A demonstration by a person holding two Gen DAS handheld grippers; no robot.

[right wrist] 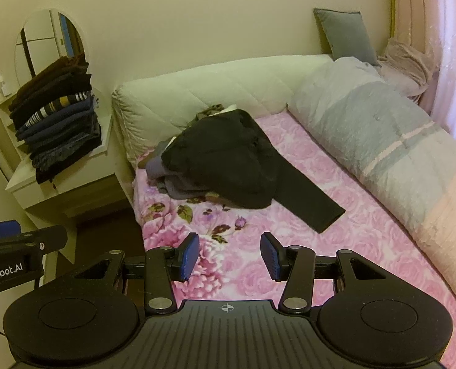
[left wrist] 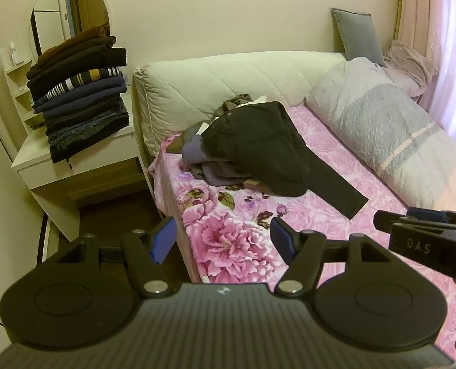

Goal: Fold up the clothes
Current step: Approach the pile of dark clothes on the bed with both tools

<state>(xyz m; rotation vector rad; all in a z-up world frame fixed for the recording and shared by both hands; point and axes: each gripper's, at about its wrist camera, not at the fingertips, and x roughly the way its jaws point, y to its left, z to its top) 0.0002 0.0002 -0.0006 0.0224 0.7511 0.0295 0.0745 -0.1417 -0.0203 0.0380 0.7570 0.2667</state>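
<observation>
Nearest, left gripper (left wrist: 223, 240) and right gripper (right wrist: 229, 256) are hovering empty over the floral pink bedsheet (right wrist: 335, 233), jaws spread wide. Mid-bed, a heap of unfolded dark clothes (right wrist: 225, 166) is lying near the quilted headboard (right wrist: 215, 83). Farther off, a folded stack (left wrist: 80, 92) is sitting on the white dresser (left wrist: 74, 166) before an oval mirror (left wrist: 68, 9).

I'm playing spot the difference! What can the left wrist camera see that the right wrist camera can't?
Only the left wrist view shows the right gripper from the side, with DAS printed on it, and the left gripper open up close.

Only the right wrist view shows the left gripper from the side, with Robot.AI lettering, and the right gripper open up close.

Both show the black garment on the messy pile, the pink floral bed, the folded stack, the mirror and the grey cushion.
</observation>
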